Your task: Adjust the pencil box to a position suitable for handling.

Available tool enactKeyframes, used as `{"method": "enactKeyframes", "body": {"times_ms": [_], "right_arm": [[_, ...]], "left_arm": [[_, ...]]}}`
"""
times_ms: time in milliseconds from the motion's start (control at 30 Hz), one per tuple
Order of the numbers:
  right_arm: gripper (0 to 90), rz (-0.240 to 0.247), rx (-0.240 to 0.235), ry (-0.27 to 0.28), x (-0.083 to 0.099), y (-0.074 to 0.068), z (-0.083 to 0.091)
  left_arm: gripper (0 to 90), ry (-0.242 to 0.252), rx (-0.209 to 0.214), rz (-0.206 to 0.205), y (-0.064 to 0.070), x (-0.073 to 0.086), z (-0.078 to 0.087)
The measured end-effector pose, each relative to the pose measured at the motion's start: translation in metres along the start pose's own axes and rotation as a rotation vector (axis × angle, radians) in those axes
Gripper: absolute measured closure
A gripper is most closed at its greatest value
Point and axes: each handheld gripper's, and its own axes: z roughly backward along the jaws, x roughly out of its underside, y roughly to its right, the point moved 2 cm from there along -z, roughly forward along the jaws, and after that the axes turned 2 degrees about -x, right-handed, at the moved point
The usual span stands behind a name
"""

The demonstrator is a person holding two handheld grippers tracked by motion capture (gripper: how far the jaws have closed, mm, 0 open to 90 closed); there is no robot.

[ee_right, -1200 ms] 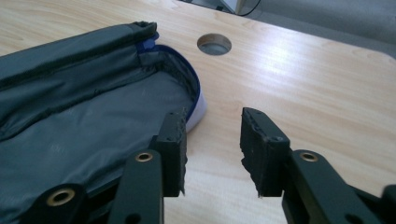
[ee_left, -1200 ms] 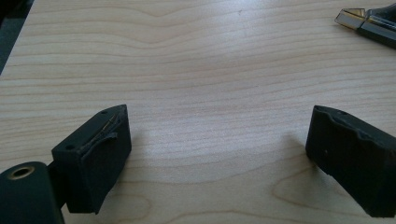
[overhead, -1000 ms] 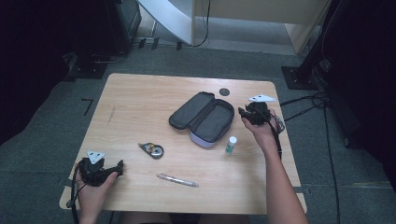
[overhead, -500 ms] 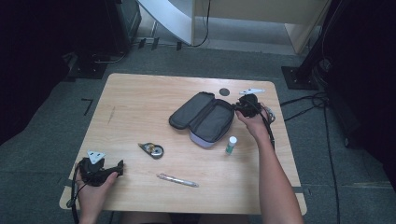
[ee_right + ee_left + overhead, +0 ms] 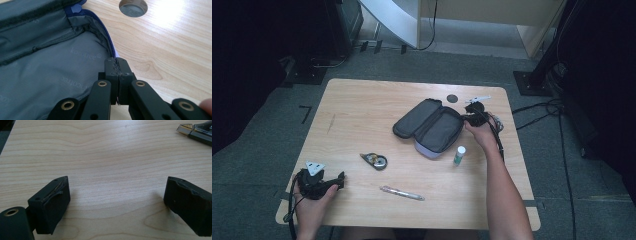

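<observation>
The right gripper [image 5: 116, 65], jaws pressed together on the zipper edge of the open case [image 5: 432, 128] at its 3 o'clock rim, sits right of table centre, while the left gripper [image 5: 117, 200] rests wide apart at 7 o'clock.

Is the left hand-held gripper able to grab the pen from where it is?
Probably yes. The left hand-held gripper is open, and the pen lies flat on bare table just to its right with nothing between them. It would only need a short slide over.
</observation>
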Motion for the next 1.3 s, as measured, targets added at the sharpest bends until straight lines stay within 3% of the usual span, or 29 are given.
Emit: {"method": "enactKeyframes", "body": {"times_ms": [133, 467, 600, 733, 833, 900, 1167, 1233, 1300], "right_arm": [[89.9, 0.003, 0.002, -0.008, 0.002, -0.002, 0.003], [89.6, -0.063, 0.001, -0.017, 0.019, -0.003, 0.020], [87.1, -0.054, -0.009, -0.022, 0.027, -0.004, 0.027], [78.6, -0.022, -0.034, -0.054, 0.031, -0.005, 0.032], [66.6, -0.014, -0.053, -0.006, 0.025, -0.002, 0.036], [65.0, -0.008, -0.053, 0.010, 0.022, -0.001, 0.036], [62.4, 0.032, -0.058, 0.068, 0.002, 0.001, 0.018], [63.4, 0.047, -0.068, 0.034, -0.003, -0.001, 0.010], [68.7, 0.078, -0.048, -0.014, -0.006, -0.004, 0.001]], "left_arm": [[7.1, 0.000, 0.000, 0.000, 0.000, 0.000, 0.000], [7.1, 0.000, 0.000, 0.000, 0.000, 0.000, 0.000], [7.1, 0.000, 0.000, 0.000, 0.000, 0.000, 0.000], [7.1, 0.000, 0.000, 0.000, 0.000, 0.000, 0.000], [7.1, 0.000, 0.000, 0.000, 0.000, 0.000, 0.000], [7.1, 0.000, 0.000, 0.000, 0.000, 0.000, 0.000], [7.1, 0.002, 0.002, 0.001, 0.000, 0.000, 0.000], [7.0, 0.002, 0.002, 0.001, 0.000, 0.000, 0.000], [7.1, 0.002, 0.002, 0.002, 0.001, 0.000, 0.000]]}}
